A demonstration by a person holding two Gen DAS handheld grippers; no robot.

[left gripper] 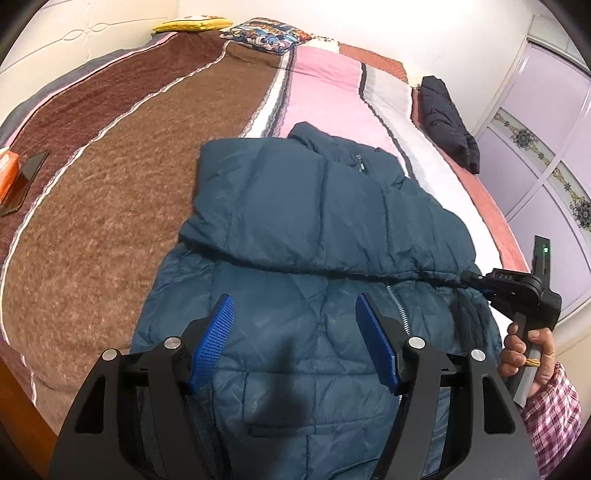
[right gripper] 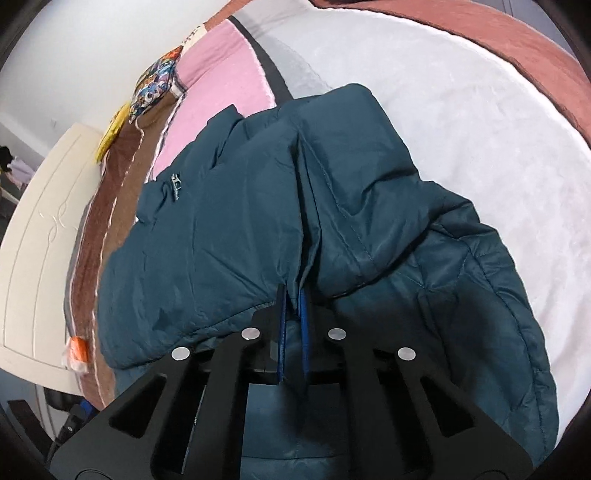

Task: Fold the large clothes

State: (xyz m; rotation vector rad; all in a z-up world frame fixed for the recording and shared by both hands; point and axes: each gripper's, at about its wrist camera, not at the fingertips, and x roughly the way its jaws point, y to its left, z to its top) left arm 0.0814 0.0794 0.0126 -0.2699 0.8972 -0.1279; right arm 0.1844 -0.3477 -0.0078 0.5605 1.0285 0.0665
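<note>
A teal puffer jacket (left gripper: 295,229) lies on the bed, its far part folded back over the near part. My left gripper (left gripper: 295,314) is open and empty, its blue pads (left gripper: 218,332) hovering over the near part of the jacket. My right gripper (right gripper: 293,299) is shut on the edge of the jacket's folded layer (right gripper: 280,206). In the left wrist view the right gripper (left gripper: 476,282) shows at the jacket's right side, pinching the fold's dark hem.
The bed has a striped brown, pink and white blanket (left gripper: 122,177). A dark folded garment (left gripper: 447,122) lies at the far right edge. A phone (left gripper: 26,177) and an orange pack (left gripper: 7,170) lie at the left. Pillows (left gripper: 258,33) sit at the head. A wardrobe (left gripper: 546,155) stands at right.
</note>
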